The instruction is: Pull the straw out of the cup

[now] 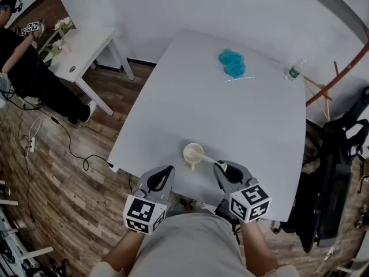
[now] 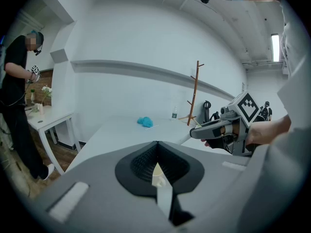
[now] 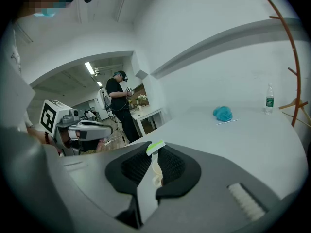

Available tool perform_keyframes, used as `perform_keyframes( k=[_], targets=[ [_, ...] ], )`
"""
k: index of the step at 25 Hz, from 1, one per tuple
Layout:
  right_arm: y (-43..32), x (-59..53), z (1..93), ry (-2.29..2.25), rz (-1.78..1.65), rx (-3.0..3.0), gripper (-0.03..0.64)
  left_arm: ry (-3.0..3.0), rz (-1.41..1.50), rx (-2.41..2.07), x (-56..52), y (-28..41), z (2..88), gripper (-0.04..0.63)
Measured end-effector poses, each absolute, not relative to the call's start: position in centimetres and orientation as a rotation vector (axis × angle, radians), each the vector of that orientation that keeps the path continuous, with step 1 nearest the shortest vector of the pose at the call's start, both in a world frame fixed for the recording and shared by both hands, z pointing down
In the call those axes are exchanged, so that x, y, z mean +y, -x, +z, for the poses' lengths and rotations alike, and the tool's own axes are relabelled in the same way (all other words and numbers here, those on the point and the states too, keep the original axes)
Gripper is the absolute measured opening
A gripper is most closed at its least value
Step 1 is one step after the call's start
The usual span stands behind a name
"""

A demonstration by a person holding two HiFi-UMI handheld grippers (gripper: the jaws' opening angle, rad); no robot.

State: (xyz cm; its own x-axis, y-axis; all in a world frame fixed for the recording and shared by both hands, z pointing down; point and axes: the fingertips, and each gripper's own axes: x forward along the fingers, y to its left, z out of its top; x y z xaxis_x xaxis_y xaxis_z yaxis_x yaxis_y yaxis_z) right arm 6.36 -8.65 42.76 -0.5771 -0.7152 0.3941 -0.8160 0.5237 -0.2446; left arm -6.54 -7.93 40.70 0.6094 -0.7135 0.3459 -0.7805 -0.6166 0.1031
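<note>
Currently: right hand-held gripper (image 1: 220,166) clamped on the straw (image 1: 210,159); the straw's other end lies at the rim of the cup (image 1: 193,153). Cup upright close to the table's (image 1: 230,114) near edge. Left hand-held gripper (image 1: 169,169): jaws together, empty, just left of the cup.

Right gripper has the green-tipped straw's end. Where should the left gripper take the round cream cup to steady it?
Grip the cream cup by its left wall, left gripper coming from the near-left. The green-tipped straw leans over the right rim into the right gripper, so the left side is free. The left jaws are together: open first.
</note>
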Motion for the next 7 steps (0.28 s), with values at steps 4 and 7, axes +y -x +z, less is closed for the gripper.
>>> perform_keyframes(
  k=[4,7],
  targets=[
    [-6.42,-8.61,42.75,-1.29,0.594,-2.518,0.048,-2.595,0.397,-1.225,-7.9,6.51,40.62,0.018],
    [-6.55,-8.65,42.84,-1.291,0.595,-2.514,0.048,-2.596,0.396,-1.223,-7.9,6.43,40.59,0.018]
  ],
)
